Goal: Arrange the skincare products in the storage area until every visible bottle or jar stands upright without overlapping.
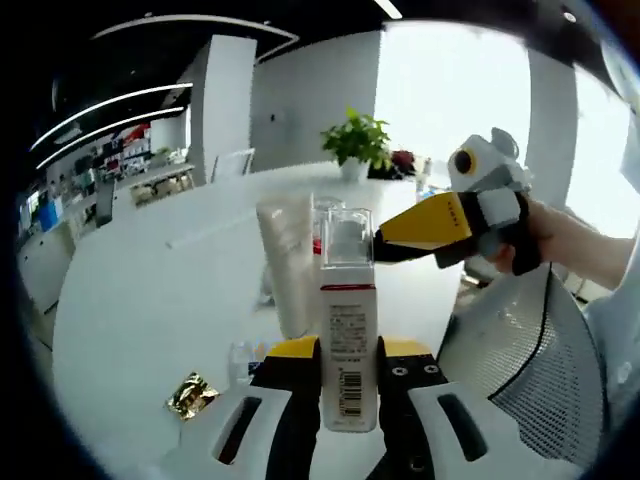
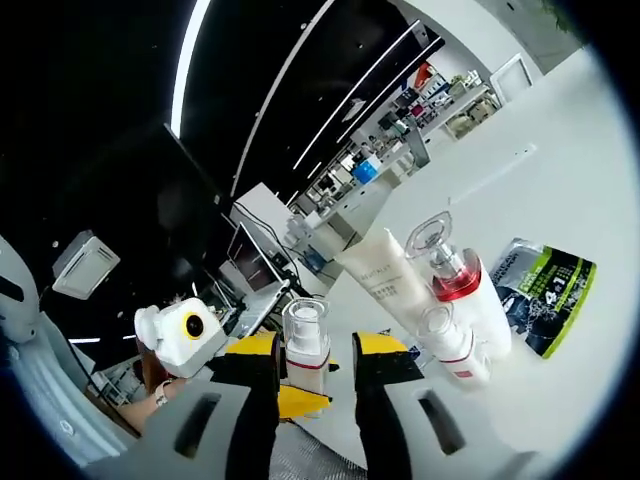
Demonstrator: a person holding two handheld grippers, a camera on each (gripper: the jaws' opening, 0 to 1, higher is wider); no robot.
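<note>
Between the left gripper (image 1: 349,350) jaws stands a white pump bottle (image 1: 348,340) with a clear cap, clamped low on its labelled body so that it stays upright above the white table (image 1: 140,300). Holding it by the base leaves the top free, and that seems the reason the right gripper (image 1: 385,243) comes in from the right with its yellow tips at the bottle's clear cap. In the right gripper view, that gripper's own jaws (image 2: 318,350) stand apart on either side of the same bottle's neck (image 2: 306,345), close beside it, but I cannot tell whether they touch it. My reading is a two-handed steadying or handover before the bottle is set down.

Just behind the held bottle, farther along the table, a white tube (image 1: 290,262) stands upright. Beside it, in the right gripper view, are a clear-stoppered bottle with a red collar (image 2: 455,280) and a smaller white bottle (image 2: 450,345); both look tilted, though the fisheye makes that uncertain. A green-and-black packet (image 2: 550,290) lies flat to their right. Near the left jaw a small gold sachet (image 1: 192,394) lies on the table.
</note>
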